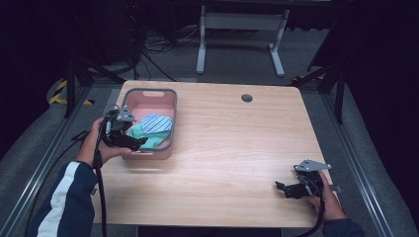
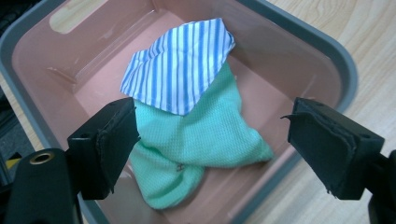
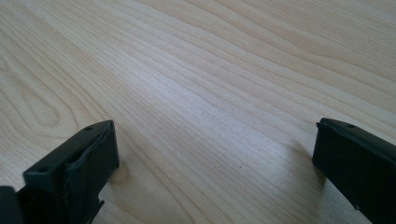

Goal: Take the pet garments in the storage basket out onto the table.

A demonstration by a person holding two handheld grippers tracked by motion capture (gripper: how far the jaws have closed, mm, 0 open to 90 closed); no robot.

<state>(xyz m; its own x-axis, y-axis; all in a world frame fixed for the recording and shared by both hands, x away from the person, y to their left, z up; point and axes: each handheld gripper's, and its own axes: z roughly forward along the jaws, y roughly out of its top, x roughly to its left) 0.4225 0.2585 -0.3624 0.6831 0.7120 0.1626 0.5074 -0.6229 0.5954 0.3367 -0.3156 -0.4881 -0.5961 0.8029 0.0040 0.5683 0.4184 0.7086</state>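
Note:
A pink plastic bin with a grey rim (image 1: 172, 106) (image 2: 299, 28) stands on the wooden table at the left. Inside lie a mint-green cloth (image 1: 153, 137) (image 2: 205, 135) and, on top of it, a blue-and-white striped cloth (image 1: 156, 123) (image 2: 180, 70). My left gripper (image 1: 141, 142) (image 2: 212, 133) hovers at the bin's near left corner, jaws wide apart above the green cloth, with nothing pinched. My right gripper (image 1: 280, 187) (image 3: 215, 154) rests low over bare wood at the table's near right, open and empty.
The table (image 1: 237, 148) has a round cable hole (image 1: 246, 98) near its far edge. Beyond it stand white desk legs (image 1: 201, 44) and floor cables. A cable trails from each gripper toward the near edge.

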